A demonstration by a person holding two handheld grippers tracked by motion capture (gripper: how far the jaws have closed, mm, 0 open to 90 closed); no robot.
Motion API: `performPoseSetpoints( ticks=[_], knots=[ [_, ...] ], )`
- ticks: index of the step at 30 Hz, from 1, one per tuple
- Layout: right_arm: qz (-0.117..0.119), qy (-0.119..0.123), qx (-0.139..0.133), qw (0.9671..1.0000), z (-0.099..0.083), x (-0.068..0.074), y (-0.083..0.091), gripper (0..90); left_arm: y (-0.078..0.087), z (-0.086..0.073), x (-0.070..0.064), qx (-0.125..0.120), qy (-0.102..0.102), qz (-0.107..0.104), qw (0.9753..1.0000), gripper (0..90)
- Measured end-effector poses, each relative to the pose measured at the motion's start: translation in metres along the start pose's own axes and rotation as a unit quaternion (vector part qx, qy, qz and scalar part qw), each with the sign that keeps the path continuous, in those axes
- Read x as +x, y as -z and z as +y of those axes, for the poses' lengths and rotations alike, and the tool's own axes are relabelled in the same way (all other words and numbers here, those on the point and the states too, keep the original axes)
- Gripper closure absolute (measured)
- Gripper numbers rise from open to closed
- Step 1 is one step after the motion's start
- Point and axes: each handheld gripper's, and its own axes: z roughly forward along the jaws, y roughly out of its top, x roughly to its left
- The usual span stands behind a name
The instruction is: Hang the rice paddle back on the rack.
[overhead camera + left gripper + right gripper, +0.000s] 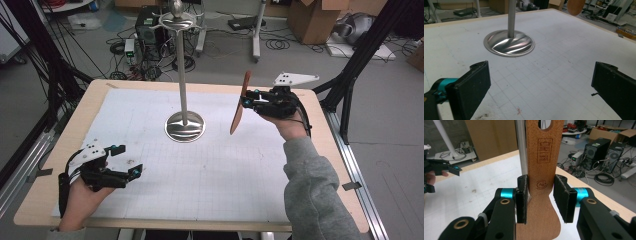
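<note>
My right gripper point(250, 98) is shut on a flat wooden spatula point(239, 107), held in the air right of a tall steel stand point(183, 75) with a round base point(185, 126) and hook arms at its top point(177, 20). In the right gripper view the pads point(522, 197) clamp the narrow neck of the spatula point(544, 152); its handle end with a hole points up, and the stand's pole point(521, 147) rises just behind it. My left gripper point(129, 160) rests open and holds nothing near the table's front left. From the left gripper point(540, 82), the base point(509, 43) lies ahead.
The table point(70, 130) is covered by a white gridded mat point(215, 175). Black frame posts stand at both sides. On the floor beyond are a computer tower point(147, 30), cables and cardboard boxes point(315, 17).
</note>
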Motion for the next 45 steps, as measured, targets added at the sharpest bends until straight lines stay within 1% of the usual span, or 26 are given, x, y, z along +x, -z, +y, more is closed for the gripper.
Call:
performPoseSetpoints(
  ticks=[5,9,10,16,17,19,21,28,31,32,36,40,42,45],
  knots=[
    [0.001,0.007,0.007,1.0,0.011,0.001,-0.003,65.0,0.0,0.0,0.0,-0.002,0.001,-0.003,1.0,2.7],
    [0.002,0.013,0.006,0.9999,0.02,0.002,-0.006,64.9,0.001,0.0,0.001,-0.003,0.003,-0.004,1.0,2.7],
    [0.002,0.011,0.007,0.9999,0.022,0.003,-0.006,65.0,0.001,0.0,0.001,-0.002,0.003,-0.003,1.0,2.7],
    [0.007,0.017,0.007,0.9998,0.034,0.005,-0.01,65.0,0.003,0.0,0.001,-0.006,0.004,-0.003,1.0,2.7],
    [0.007,0.021,0.005,0.9997,0.037,0.005,-0.01,65.0,0.004,0.0,0.001,-0.006,0.004,-0.004,1.0,2.7],
    [0.008,0.022,0.002,0.9997,0.043,0.006,-0.009,65.0,0.004,0.0,0.001,-0.007,0.005,-0.01,0.9999,2.7],
    [0.008,0.023,0.0,0.9997,0.049,0.007,-0.009,65.0,0.006,0.0,0.001,-0.01,0.004,-0.012,0.9999,2.7],
    [0.009,0.032,0.001,0.9995,0.064,0.007,-0.012,65.0,0.009,0.0,0.003,-0.013,0.009,-0.005,0.9999,2.7],
    [0.011,0.032,0.006,0.9994,0.069,0.007,-0.015,65.0,0.01,-0.001,0.004,-0.012,0.01,-0.005,0.9999,2.7],
    [0.011,0.036,0.008,0.9993,0.071,0.007,-0.016,65.0,0.01,-0.001,0.004,-0.013,0.012,-0.004,0.9998,2.7],
    [0.017,0.039,0.002,0.9991,0.079,0.008,-0.019,65.0,0.011,-0.002,0.005,-0.012,0.012,-0.002,0.9999,2.7],
    [0.018,0.041,0.001,0.999,0.085,0.01,-0.023,65.0,0.012,-0.002,0.005,-0.014,0.014,-0.001,0.9998,2.7],
    [0.019,0.039,0.001,0.9991,0.089,0.011,-0.025,65.0,0.012,-0.002,0.006,-0.013,0.012,0.001,0.9998,2.7],
    [0.02,0.04,-0.005,0.999,0.093,0.012,-0.027,65.0,0.011,-0.002,0.006,-0.013,0.014,-0.001,0.9998,2.7]
  ],
)
